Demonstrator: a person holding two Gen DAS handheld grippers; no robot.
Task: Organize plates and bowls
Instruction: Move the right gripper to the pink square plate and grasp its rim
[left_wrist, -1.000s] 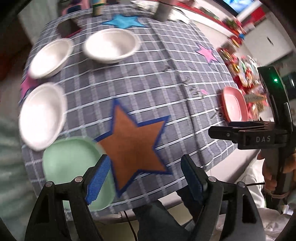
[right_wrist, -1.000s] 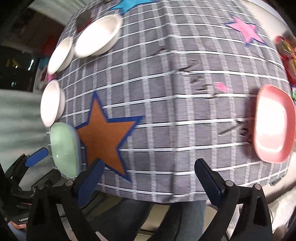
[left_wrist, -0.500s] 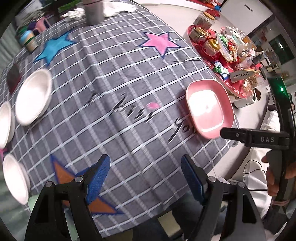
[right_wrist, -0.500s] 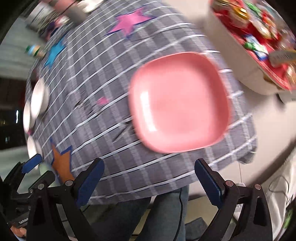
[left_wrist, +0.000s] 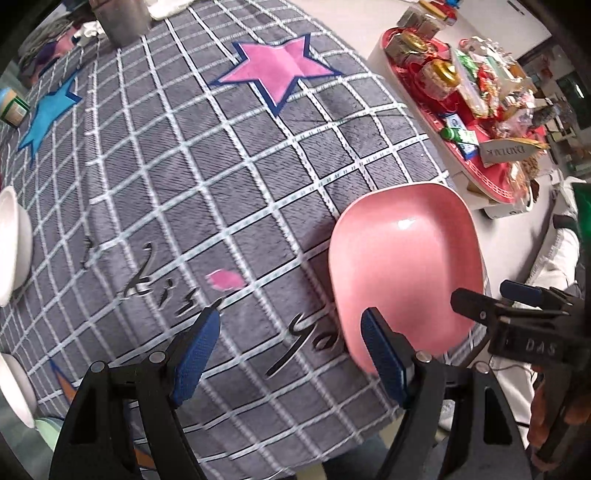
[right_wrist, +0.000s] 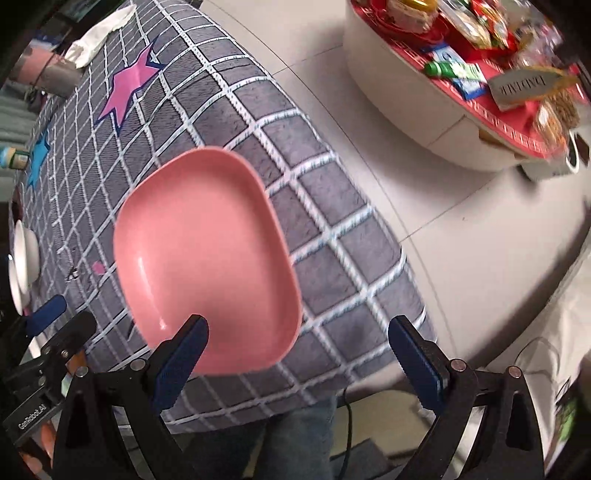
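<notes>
A pink square plate (left_wrist: 406, 273) (right_wrist: 207, 266) lies flat on the grey checked cloth (left_wrist: 221, 184) near the table's right front corner. My left gripper (left_wrist: 290, 354) hangs open above the cloth, its right finger over the plate's near left rim. My right gripper (right_wrist: 299, 365) is open too; its left finger overlaps the plate's near edge and its right finger is past the table's edge. Neither gripper holds anything. Each shows in the other's view: right gripper (left_wrist: 484, 291), left gripper (right_wrist: 61, 321). White bowls (left_wrist: 11, 243) (right_wrist: 24, 258) and a green plate (left_wrist: 48, 432) sit at the far left.
A red tray of jars and snack packets (left_wrist: 461, 92) (right_wrist: 480, 74) stands on a low white table to the right, across a strip of pale floor. A metal cup (left_wrist: 122, 18) and a small jar (left_wrist: 11, 107) stand at the cloth's far side. A person's legs show below the front edge.
Both grippers have swept right along the table's front edge, from the white bowls and green plate to the pink plate, and come lower. Both stayed open.
</notes>
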